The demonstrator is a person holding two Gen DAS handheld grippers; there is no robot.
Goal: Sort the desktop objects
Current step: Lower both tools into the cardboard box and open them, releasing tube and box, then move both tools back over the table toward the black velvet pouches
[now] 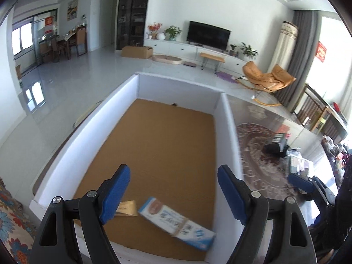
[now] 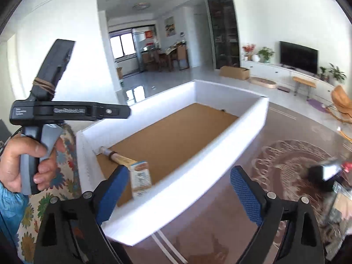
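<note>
A white-walled box point(image 1: 123, 118) with a brown cardboard floor fills the left wrist view. Near its front end lie a long blue-and-white carton point(image 1: 176, 224) and a tan packet point(image 1: 126, 208). My left gripper point(image 1: 173, 168) hangs open above them with nothing between its blue pads. In the right wrist view my right gripper point(image 2: 180, 171) is open and empty over the box's near wall point(image 2: 176, 193). Past that wall lie the carton point(image 2: 140, 178) and a tan tube-like item point(image 2: 118, 157). A hand point(image 2: 28, 160) holds the left gripper's black body point(image 2: 66, 110) at the left.
The box stands on a glass-topped table point(image 2: 220, 220) through which a patterned rug shows. Dark objects point(image 2: 323, 176) lie on the table to the right, also blurred dark objects point(image 1: 276, 145). A floral cloth point(image 2: 66, 176) lies left of the box. A living room lies beyond.
</note>
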